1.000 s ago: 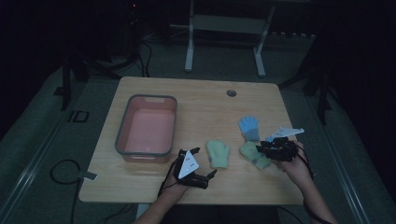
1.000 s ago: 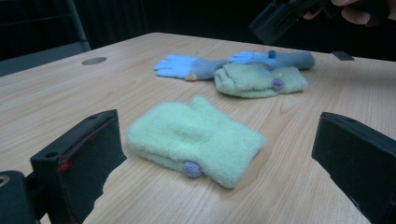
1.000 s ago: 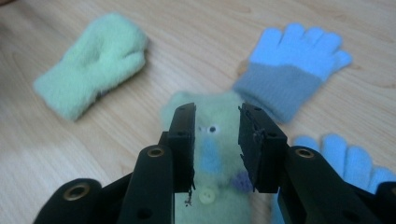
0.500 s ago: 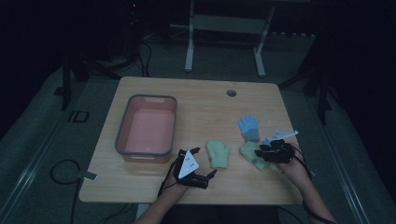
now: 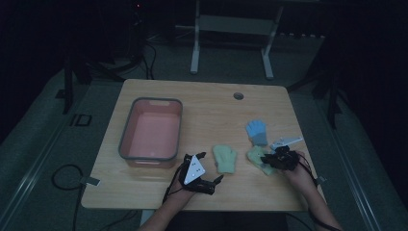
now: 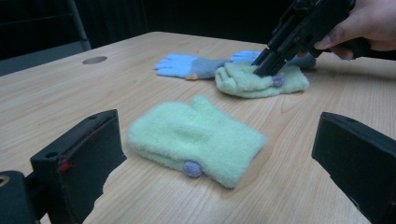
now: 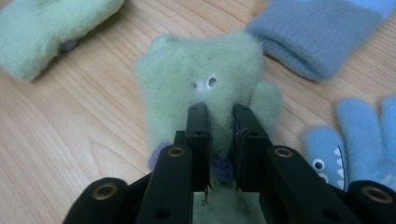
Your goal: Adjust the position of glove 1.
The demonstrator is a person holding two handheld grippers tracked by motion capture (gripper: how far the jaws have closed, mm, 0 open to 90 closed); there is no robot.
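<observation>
While right gripper (image 7: pixel 219 121) pinches green mitten (image 7: pixel 205 74) | left gripper (image 6: pixel 219 154) rests low, jaws apart

Left tool (image 6: pixel 219 154) has its jaws spread wide, with a fuzzy green mitten (image 6: pixel 196 140) lying flat on the bench (image 6: pixel 60 98) between them. Farther back, the other tool (image 6: pixel 280 51) pinches a second green mitten (image 6: pixel 247 81), blue glove (image 6: pixel 187 65) just beside it.

white letters "ID" on the dark floor (image 5: pixel 79 120) left of the table (image 5: pixel 211 103) (faint in the dim light), no other readable text
</observation>
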